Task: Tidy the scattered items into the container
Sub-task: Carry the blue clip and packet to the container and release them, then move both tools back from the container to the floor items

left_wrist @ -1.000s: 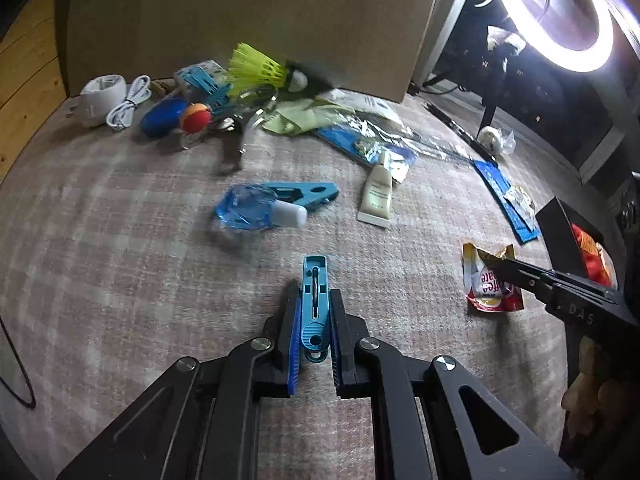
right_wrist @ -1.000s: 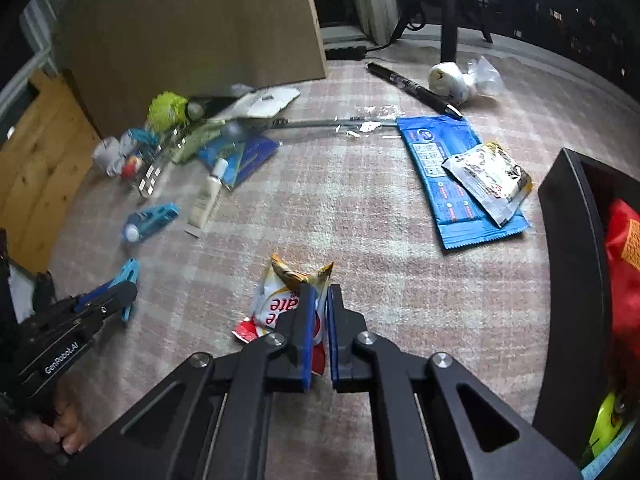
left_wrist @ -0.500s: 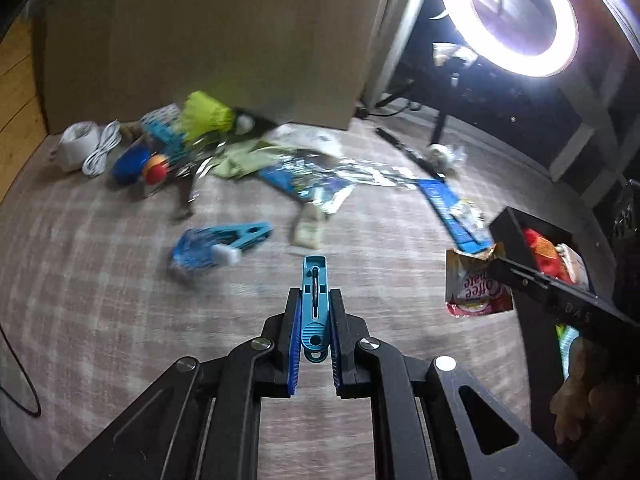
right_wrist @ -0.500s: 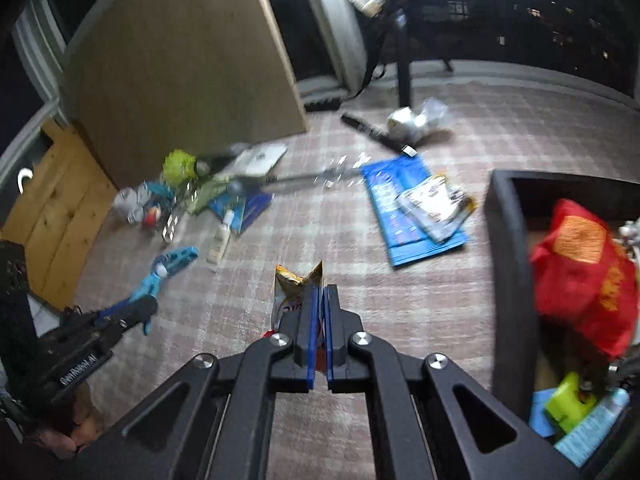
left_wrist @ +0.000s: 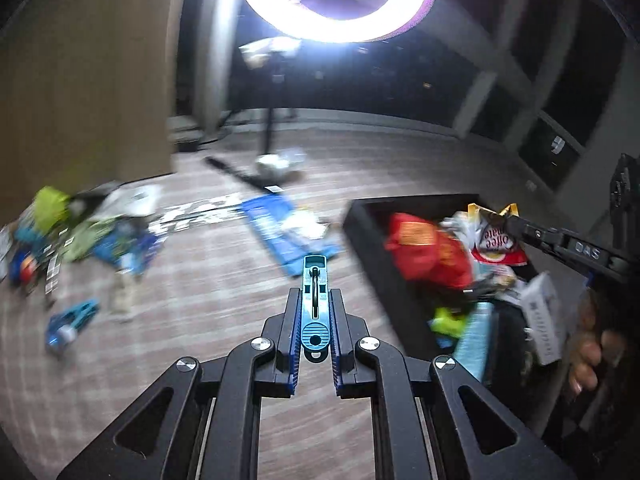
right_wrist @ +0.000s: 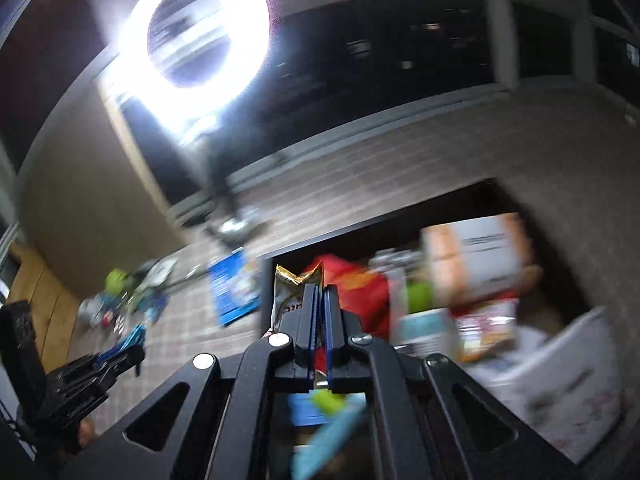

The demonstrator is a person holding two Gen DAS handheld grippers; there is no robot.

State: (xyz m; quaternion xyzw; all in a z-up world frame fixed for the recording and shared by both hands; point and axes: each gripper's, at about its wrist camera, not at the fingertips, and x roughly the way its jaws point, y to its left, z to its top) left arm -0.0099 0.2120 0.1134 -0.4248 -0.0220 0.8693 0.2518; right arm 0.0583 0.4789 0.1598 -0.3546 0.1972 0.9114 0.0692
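My left gripper point(left_wrist: 314, 292) is shut on a blue clip point(left_wrist: 315, 304) and holds it in the air just left of the black container point(left_wrist: 362, 232). My right gripper point(right_wrist: 319, 290) is shut on a Coffee-mate sachet point(right_wrist: 289, 292) and holds it over the container point(right_wrist: 360, 226); the sachet also shows in the left wrist view point(left_wrist: 494, 232). The container holds a red bag point(left_wrist: 430, 252), a white box point(right_wrist: 476, 256) and several other items. Scattered items lie in a blurred pile point(left_wrist: 80, 228) at the far left.
A blue wipes pack point(left_wrist: 284, 232) lies on the checked cloth beside the container. A second blue clip point(left_wrist: 70, 320) lies at the left. A cardboard panel point(left_wrist: 80, 80) stands behind the pile. A ring light point(left_wrist: 332, 0) on a stand glares above.
Both grippers have risen and swung right toward the container. The sachet has been carried from above the cloth to over the container. The blue clip stays in my left gripper.
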